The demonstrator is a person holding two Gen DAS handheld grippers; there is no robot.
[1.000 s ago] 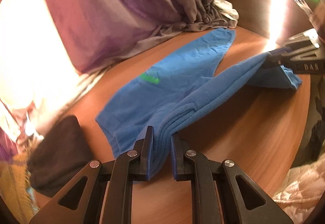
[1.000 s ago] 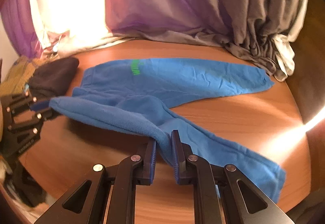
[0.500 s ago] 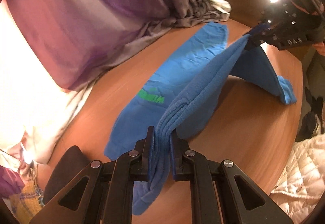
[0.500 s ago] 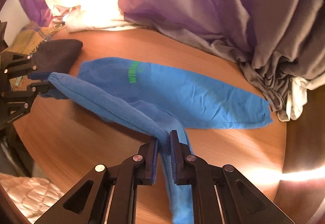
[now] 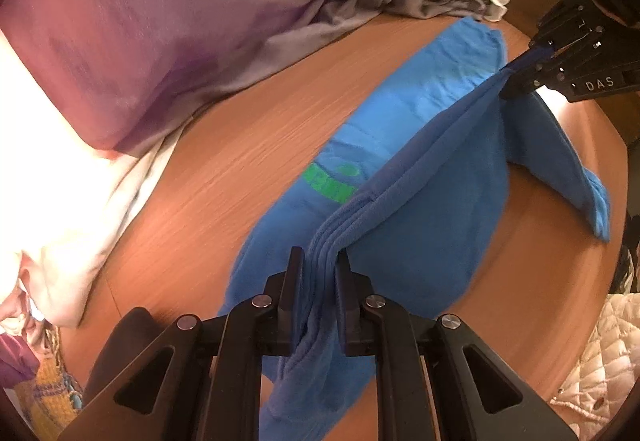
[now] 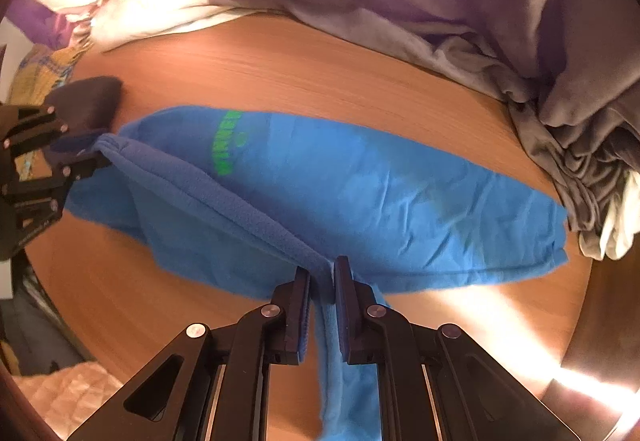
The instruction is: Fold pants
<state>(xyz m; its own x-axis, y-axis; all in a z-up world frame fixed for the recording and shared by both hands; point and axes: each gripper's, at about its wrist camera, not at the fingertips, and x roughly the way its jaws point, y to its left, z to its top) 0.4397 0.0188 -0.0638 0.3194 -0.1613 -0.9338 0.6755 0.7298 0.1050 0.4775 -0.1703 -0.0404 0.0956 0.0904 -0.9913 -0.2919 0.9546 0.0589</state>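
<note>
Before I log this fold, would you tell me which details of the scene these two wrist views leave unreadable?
- Green lettering on the blue pants: partly covered by the lifted leg in the left wrist view, too blurred to read in the right.
- Hanging leg end: cut off by the right wrist view's bottom edge.
- Dark cloth by the left gripper: too dim to identify.
- The right gripper fingers' contact: too small in the left view.

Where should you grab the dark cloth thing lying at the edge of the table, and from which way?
Best guess: grab the dark cloth at the rounded end that pokes onto the wooden table, coming from above. It lies low and soft there, so fingers can pinch a bunched fold. Its other end is hidden behind the left gripper, so that side looks harder to reach.
</note>
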